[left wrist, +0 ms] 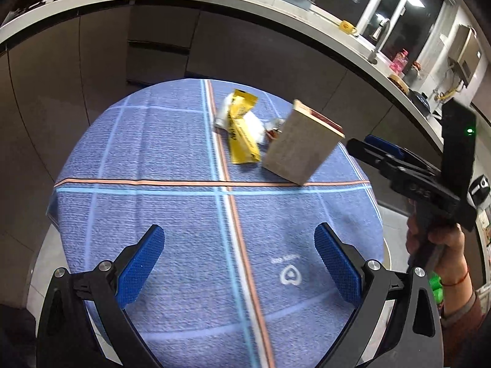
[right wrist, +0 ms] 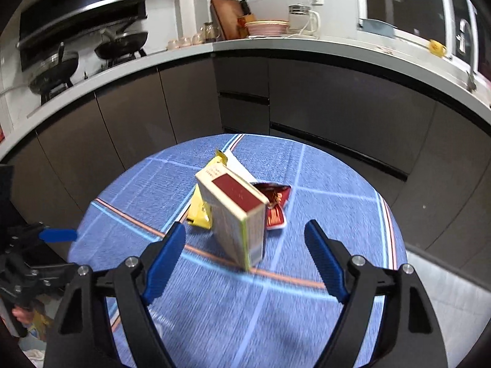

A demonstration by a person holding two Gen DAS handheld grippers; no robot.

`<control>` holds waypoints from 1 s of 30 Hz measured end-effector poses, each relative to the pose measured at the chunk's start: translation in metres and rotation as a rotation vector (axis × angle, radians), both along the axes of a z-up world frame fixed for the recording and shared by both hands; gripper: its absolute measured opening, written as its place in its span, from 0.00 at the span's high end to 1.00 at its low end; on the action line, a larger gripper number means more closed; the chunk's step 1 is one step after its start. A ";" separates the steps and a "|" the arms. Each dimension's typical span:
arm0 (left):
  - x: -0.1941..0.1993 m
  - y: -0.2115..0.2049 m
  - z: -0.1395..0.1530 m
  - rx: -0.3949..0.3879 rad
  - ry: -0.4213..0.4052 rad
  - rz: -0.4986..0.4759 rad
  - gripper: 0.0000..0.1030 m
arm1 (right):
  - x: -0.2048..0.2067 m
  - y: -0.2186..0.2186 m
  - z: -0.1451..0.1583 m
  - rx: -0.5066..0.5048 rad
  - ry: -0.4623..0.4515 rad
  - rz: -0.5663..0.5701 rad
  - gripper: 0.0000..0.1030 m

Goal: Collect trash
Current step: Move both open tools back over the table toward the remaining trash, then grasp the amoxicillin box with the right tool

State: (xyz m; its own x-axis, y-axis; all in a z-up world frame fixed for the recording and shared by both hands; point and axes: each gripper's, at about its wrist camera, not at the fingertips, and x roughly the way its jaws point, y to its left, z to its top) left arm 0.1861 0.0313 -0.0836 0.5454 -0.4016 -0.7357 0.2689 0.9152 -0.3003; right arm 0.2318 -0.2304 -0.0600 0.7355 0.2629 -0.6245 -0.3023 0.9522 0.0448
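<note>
Blue cloth (right wrist: 322, 214): one box (right wrist: 236, 214), one yellow wrapper (left wrist: 241, 128), one red wrapper (right wrist: 276, 202).

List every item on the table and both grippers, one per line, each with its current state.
Left gripper: open, empty, above the tablecloth.
Right gripper: open, empty, facing the box.
Box: closed, tilted, one bottom edge on the cloth, touched by neither gripper.
Yellow wrapper: torn open, lying flat.
White tissue: crumpled, partly under the yellow wrapper.
Red wrapper: opened, lying flat behind the box.
</note>
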 end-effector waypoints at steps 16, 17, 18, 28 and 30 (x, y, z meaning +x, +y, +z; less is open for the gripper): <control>0.036 0.010 -0.010 -0.020 0.041 -0.007 0.22 | 0.012 0.024 -0.010 -0.076 -0.105 0.101 0.64; 0.038 0.010 -0.010 -0.019 0.042 -0.009 0.22 | 0.004 0.026 -0.011 -0.095 -0.111 0.118 0.65; 0.039 0.009 -0.010 -0.019 0.042 -0.009 0.23 | -0.003 0.029 -0.013 -0.111 -0.114 0.132 0.65; 0.046 0.007 -0.005 0.017 0.025 0.001 0.23 | -0.067 0.043 -0.037 -0.148 -0.067 0.228 0.59; 0.046 0.009 -0.004 0.019 0.022 0.006 0.23 | -0.073 0.044 -0.046 -0.139 -0.023 0.221 0.48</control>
State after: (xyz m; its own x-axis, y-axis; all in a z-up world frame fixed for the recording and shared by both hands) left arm 0.2324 0.0398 -0.0874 0.5312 -0.3842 -0.7551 0.2571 0.9223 -0.2884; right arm 0.1593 -0.1862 -0.1058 0.6843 0.3318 -0.6494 -0.5030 0.8595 -0.0909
